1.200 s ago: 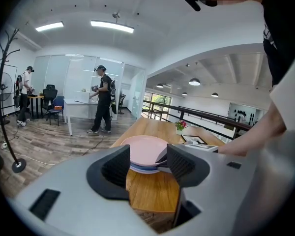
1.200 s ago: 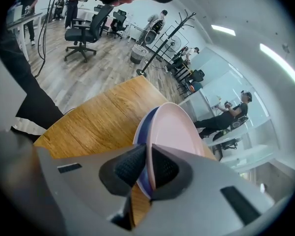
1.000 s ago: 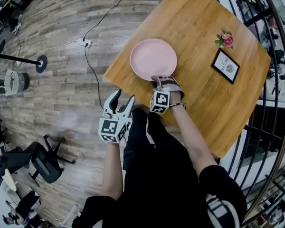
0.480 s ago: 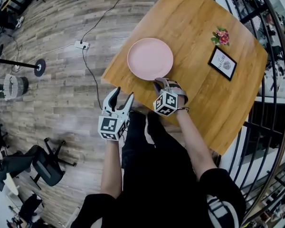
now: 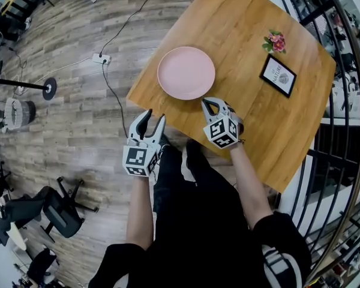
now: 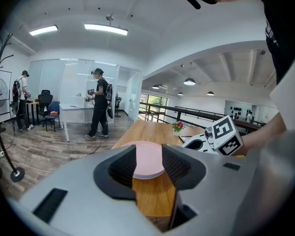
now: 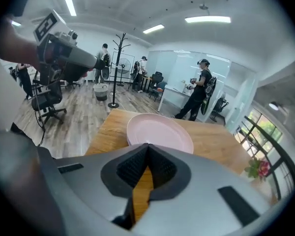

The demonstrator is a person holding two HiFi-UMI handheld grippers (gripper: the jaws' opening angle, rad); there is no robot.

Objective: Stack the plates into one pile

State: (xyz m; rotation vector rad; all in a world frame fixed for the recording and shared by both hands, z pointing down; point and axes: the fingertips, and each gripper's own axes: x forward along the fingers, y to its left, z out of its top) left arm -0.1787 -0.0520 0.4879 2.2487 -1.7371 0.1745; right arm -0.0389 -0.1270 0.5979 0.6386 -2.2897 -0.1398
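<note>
A pink plate lies on the wooden table near its left corner; from above it reads as one round disc. My right gripper hovers just off the plate's near rim, shut with nothing in it, and the right gripper view has its jaws pressed together with the plate beyond them. My left gripper hangs over the floor off the table's edge. It is open and empty, its jaws are closing, and its own view looks between them at the plate.
A small flower posy and a framed card sit at the table's far right. A dark railing runs along the right. On the floor lie a power strip with cables and an office chair. People stand in the background.
My right gripper has drawn back from the plate's near rim toward me and its jaws have come together. The left gripper stays by the table's edge, its jaws slightly narrower.
</note>
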